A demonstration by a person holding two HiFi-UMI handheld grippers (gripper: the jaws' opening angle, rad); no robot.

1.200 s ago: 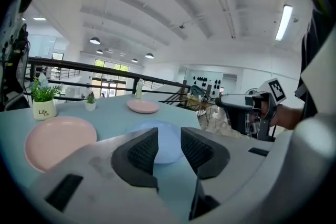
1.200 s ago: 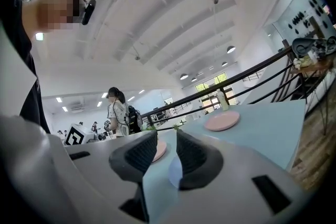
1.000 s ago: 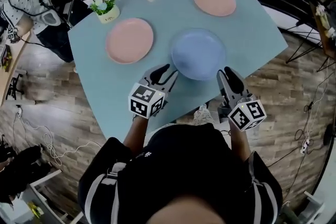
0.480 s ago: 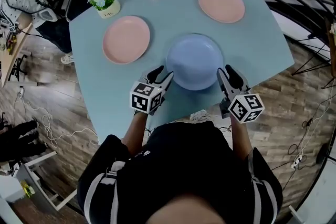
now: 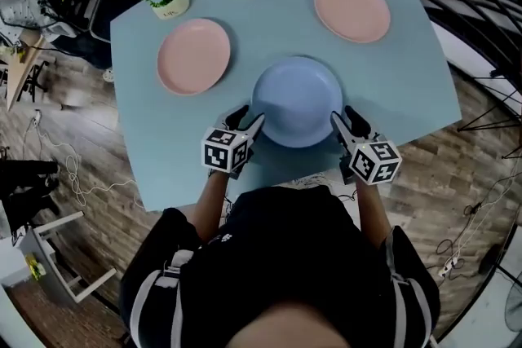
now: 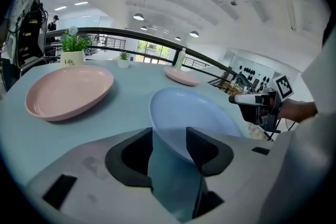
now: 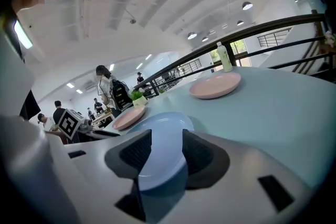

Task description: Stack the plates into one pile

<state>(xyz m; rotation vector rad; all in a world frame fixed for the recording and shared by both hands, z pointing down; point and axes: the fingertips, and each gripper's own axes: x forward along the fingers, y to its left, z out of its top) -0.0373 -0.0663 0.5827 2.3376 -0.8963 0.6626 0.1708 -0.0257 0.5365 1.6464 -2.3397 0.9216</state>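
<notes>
Now both grippers flank the blue plate (image 5: 297, 100), which lies near the table's (image 5: 408, 85) near edge. The left pink plate (image 5: 193, 55) and right pink plate (image 5: 351, 8) lie well apart beyond it. The left gripper (image 5: 249, 118) has just been opening its jaws; they stand wide around the plate's rim, unpressed. The right gripper (image 5: 342, 116) gapes likewise at the opposite rim. Each should probably slip one jaw under the rim, close squarely, then lift level together.
</notes>
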